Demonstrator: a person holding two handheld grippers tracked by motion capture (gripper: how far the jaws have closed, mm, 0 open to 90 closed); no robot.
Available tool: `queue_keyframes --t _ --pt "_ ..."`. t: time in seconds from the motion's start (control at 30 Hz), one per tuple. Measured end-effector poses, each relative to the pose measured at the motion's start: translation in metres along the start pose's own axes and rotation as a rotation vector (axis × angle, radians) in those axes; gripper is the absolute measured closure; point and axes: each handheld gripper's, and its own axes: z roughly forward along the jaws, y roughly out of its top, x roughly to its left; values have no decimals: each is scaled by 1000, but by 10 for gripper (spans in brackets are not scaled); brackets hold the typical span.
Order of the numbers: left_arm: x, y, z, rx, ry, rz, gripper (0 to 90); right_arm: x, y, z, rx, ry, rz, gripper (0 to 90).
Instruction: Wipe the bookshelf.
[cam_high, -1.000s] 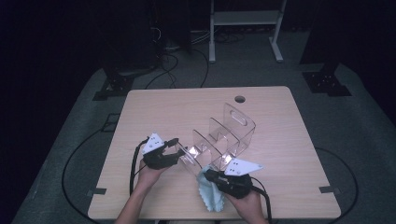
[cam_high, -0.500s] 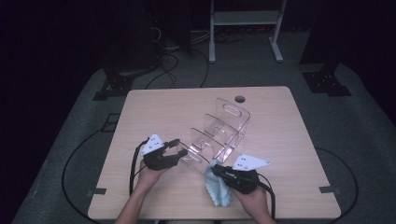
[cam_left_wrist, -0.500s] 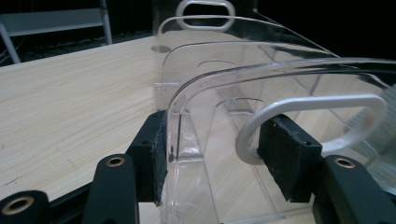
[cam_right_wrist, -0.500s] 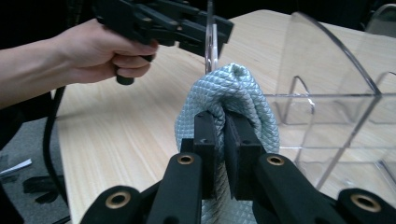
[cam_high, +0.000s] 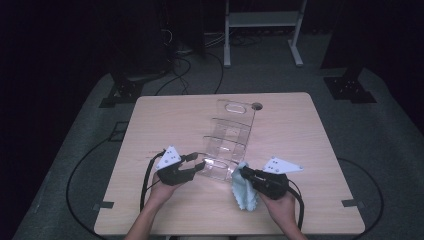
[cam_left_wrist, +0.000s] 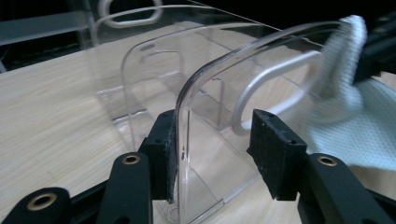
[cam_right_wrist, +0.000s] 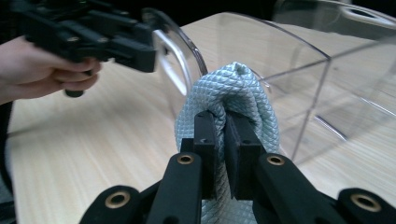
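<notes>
A clear acrylic organizer (cam_high: 230, 140) with several dividers lies on the wooden table (cam_high: 300, 130), its handle end toward me. My left gripper (cam_high: 200, 167) has just been closing on that near end wall. In the left gripper view the wall (cam_left_wrist: 210, 70) stands slanted between the pads of the gripper (cam_left_wrist: 215, 140), which bear on it from both sides. My right gripper (cam_high: 243, 172) is shut on a bunched light blue cloth (cam_high: 245, 192). In the right gripper view the cloth (cam_right_wrist: 233, 88) bulges over the jaws (cam_right_wrist: 224, 126) and touches the organizer's near corner (cam_right_wrist: 299, 56).
A round cable hole (cam_high: 257, 106) sits at the table's far edge behind the organizer. Cables trail from both grippers over the front edge. Dark floor, stands and a white frame (cam_high: 260, 20) lie beyond the table.
The organizer has swung from a diagonal lie to pointing straight away from me. My right gripper has moved right with the cloth. The left hand has stayed nearly in place.
</notes>
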Motion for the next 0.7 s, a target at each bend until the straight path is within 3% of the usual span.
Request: queue_keyframes --t 0.27,0.7 --pt "-12 3 7 10 -35 32 579 -20 -2 -9 -14 -54 40 832" --pt "-25 6 12 21 -66 69 645 -33 -3 -13 -20 -100 63 832"
